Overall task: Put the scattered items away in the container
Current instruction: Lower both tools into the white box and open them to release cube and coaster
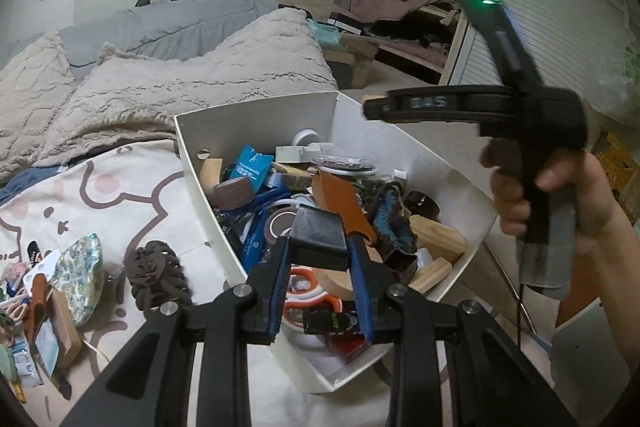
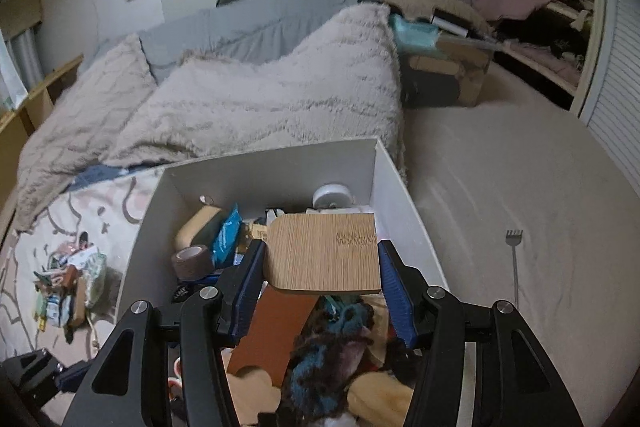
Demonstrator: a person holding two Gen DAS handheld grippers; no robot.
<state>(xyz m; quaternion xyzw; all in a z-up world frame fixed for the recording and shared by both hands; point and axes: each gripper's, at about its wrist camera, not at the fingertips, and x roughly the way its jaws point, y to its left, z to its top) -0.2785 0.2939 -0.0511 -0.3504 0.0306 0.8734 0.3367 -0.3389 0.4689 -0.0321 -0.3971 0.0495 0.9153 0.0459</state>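
A white container [image 1: 256, 107] stands on the patterned bedsheet, full of mixed small items. In the left wrist view my left gripper [image 1: 320, 247] is shut on a black rectangular block [image 1: 318, 229], held over the container's near half. In the right wrist view my right gripper [image 2: 322, 267] is shut on a flat bamboo board [image 2: 328, 239], held level above the container [image 2: 272, 167]. Side on at the right of the left wrist view is my right gripper [image 1: 384, 107], in a person's hand [image 1: 516, 203]. Scattered items [image 1: 48, 287] and a brown knitted piece [image 1: 158, 275] lie on the sheet left of the container.
A fluffy beige blanket [image 2: 260, 99] and grey pillows [image 2: 240, 23] cover the bed behind the container. To the right is carpet [image 2: 500, 167] with a long metal fork-like tool [image 2: 514, 259] lying on it. A cardboard box [image 2: 460, 71] and an open closet [image 2: 532, 7] of clothes lie beyond.
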